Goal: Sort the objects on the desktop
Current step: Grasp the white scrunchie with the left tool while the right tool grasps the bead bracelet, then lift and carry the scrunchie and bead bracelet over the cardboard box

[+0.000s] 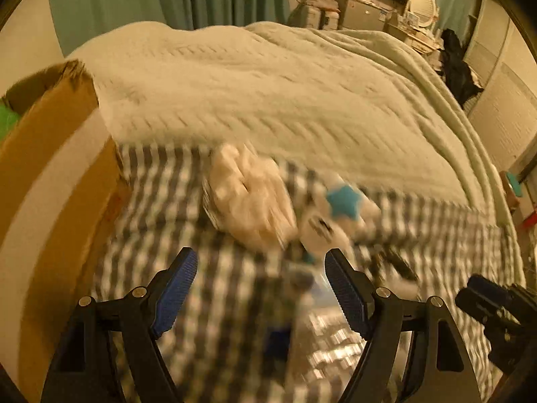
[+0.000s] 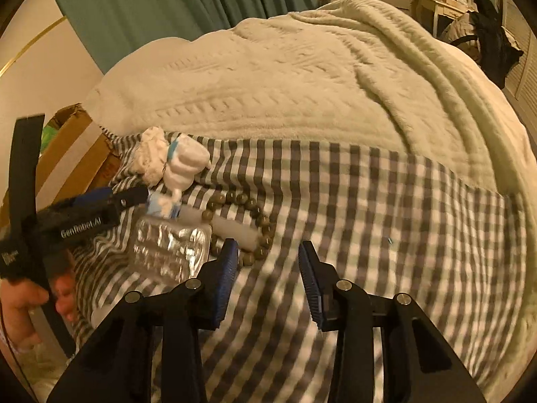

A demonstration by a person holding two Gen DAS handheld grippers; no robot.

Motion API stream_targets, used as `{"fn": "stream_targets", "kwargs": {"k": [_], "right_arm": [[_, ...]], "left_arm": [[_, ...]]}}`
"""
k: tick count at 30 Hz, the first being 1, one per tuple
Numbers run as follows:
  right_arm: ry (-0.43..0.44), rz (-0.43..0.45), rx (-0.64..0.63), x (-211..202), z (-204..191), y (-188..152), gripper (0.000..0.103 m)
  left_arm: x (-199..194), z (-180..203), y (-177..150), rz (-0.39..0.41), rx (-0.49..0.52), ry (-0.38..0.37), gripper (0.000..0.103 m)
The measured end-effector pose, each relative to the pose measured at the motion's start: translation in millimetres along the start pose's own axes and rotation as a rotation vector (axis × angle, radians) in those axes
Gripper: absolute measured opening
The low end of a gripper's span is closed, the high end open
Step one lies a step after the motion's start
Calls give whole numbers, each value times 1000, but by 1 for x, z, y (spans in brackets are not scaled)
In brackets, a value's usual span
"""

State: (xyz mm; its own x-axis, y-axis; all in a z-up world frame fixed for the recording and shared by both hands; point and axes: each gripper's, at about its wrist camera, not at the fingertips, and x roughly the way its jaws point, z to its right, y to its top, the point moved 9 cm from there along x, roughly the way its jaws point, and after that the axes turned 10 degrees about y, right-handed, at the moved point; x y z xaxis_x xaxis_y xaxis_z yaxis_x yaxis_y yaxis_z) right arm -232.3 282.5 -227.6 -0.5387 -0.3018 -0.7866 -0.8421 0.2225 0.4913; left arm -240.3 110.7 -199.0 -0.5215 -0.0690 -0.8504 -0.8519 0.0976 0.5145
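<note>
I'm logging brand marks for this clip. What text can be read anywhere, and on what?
"GenRobot.AI": white letters on the black body of the left tool, right wrist view.
Small white print on its black strap: too blurred to read.
Left wrist view: motion-blurred, nothing legible.

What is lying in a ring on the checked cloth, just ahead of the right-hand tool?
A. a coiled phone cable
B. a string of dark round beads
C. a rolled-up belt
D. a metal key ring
B: the right wrist view shows a string of dark round beads looped on the checked cloth, next to a white tube and a shiny foil blister pack.
</note>
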Motion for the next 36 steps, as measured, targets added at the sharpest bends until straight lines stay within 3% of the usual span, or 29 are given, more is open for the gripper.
{"fn": "stream_targets", "kwargs": {"k": [10, 14, 17, 19, 20, 23, 24, 27, 36], "right_arm": [[4, -95, -84, 60, -3, 28, 37], [-2, -170, -90, 85, 3, 24, 37], [-13, -196, -93, 98, 4, 20, 35], [-67, -185, -161, 102, 3, 19, 25], [-100, -178, -195, 102, 1, 19, 13], [-155, -145, -261, 93, -4, 18, 10], [-156, -126, -272, 88, -6, 18, 10], [-152, -67, -254, 63, -8, 22, 10], [-119, 53, -203, 1, -24, 48, 11]], "left_arm": [[58, -7, 15, -100, -50, -8, 81], [66, -11, 15, -104, -76, -24, 81], [68, -7, 15, -92, -37, -21, 80], [68, -5, 15, -84, 1, -29, 71], [66, -4, 16, -83, -2, -56, 58], [63, -10, 16, -75, -13, -67, 25], [62, -12, 17, -80, -17, -78, 20], [56, -17, 17, -92, -48, -112, 15], [18, -19, 18, -34, -37, -148, 14]]}}
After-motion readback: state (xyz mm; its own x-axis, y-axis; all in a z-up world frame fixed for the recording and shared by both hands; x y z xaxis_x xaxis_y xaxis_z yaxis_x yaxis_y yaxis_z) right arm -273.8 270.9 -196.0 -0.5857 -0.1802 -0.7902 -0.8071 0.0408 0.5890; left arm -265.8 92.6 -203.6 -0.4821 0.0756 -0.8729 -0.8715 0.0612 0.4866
